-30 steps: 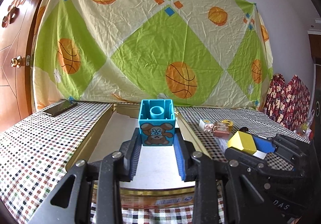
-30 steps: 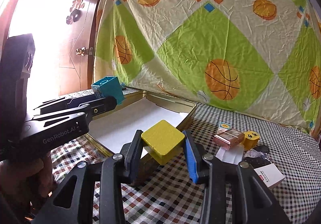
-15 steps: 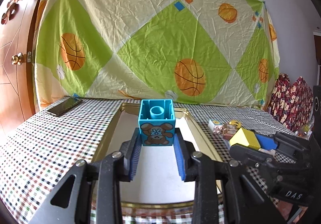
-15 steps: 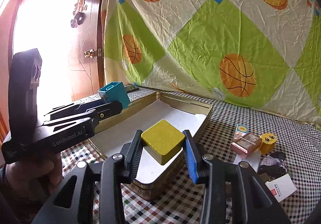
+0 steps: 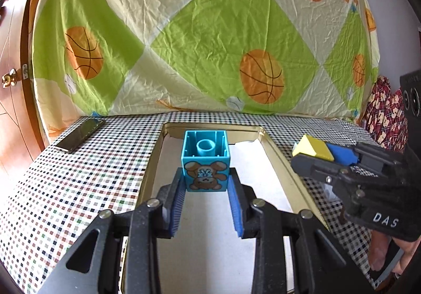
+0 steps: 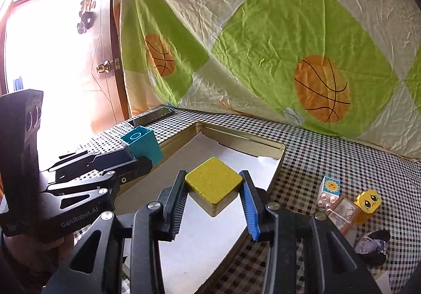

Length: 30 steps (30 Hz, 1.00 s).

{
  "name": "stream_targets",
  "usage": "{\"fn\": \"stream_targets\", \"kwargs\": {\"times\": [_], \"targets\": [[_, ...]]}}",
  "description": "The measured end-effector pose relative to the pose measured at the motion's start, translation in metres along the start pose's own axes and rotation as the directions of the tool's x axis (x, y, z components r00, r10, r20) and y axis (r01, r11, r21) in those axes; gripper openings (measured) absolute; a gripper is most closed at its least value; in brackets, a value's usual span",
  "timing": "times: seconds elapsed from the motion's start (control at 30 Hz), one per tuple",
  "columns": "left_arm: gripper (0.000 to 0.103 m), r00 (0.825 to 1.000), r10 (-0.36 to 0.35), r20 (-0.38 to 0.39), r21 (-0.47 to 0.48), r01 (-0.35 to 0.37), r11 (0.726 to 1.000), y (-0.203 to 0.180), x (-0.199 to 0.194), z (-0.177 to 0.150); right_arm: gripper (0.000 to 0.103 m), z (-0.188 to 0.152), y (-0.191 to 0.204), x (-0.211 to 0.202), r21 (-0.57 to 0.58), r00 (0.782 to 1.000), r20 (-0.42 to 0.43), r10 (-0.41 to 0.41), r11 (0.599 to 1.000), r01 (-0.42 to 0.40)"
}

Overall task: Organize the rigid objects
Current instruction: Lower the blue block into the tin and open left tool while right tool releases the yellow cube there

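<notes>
Between the blue-padded jaws of the left gripper [image 5: 205,186] sits a turquoise toy block [image 5: 205,161], clamped by its 2 side walls, hollow underside turned up and a brown dog printed on the face toward the camera. It hangs above the white floor of a gold metal tray [image 5: 279,162]. The right gripper [image 6: 214,190] is closed on a yellow square block [image 6: 213,183], held corner-forward by 2 opposite corners, also above the tray's white floor near its right wall. In the left wrist view the right gripper comes in from the right with the yellow block at its tip, over the tray's right rim.

Around the tray lies a checkered tablecloth [image 5: 79,183]. A dark phone [image 5: 80,134] lies flat at its far left. To the right of the tray stand a small sun-face block [image 6: 329,191], a pinkish framed piece [image 6: 343,212] and a yellow sad-face figure [image 6: 368,204], close together. A green and cream basketball-print sheet [image 5: 210,38] hangs behind.
</notes>
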<state>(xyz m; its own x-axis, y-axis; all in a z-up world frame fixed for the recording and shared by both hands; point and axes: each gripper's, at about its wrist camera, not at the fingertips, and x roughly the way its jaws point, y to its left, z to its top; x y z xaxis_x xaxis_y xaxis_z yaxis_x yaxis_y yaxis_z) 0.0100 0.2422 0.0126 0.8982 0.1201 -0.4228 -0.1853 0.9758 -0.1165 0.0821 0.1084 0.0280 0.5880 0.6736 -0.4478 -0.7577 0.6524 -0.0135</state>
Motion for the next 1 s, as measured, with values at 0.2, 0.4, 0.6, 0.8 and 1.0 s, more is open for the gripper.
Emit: {"fn": "stream_targets", "kwargs": {"times": [0.2, 0.4, 0.6, 0.8, 1.0], "targets": [[0.03, 0.998, 0.001, -0.056, -0.01, -0.001, 1.0, 0.008, 0.015, 0.007, 0.042, 0.009, -0.004, 0.026, -0.008, 0.998, -0.056, -0.007, 1.0, 0.007], [0.03, 0.995, 0.007, -0.102, -0.011, -0.008, 1.0, 0.014, 0.027, 0.018, 0.042, 0.009, -0.008, 0.049, -0.012, 0.994, -0.108, -0.021, 1.0, 0.02], [0.03, 0.989, 0.027, -0.145, -0.003, -0.027, 1.0, 0.016, 0.04, 0.021, 0.042, 0.007, -0.012, 0.061, -0.012, 0.989, -0.139, -0.039, 0.999, 0.038], [0.031, 0.981, 0.04, -0.188, 0.015, -0.038, 0.999, 0.016, 0.052, 0.021, 0.042, 0.009, -0.015, 0.067, -0.007, 0.987, -0.15, -0.052, 0.999, 0.052], [0.065, 0.984, 0.104, -0.147, 0.032, -0.1, 0.994, 0.013, 0.044, 0.025, 0.063, 0.009, -0.017, 0.064, 0.01, 0.988, -0.141, -0.056, 0.998, 0.058]]}}
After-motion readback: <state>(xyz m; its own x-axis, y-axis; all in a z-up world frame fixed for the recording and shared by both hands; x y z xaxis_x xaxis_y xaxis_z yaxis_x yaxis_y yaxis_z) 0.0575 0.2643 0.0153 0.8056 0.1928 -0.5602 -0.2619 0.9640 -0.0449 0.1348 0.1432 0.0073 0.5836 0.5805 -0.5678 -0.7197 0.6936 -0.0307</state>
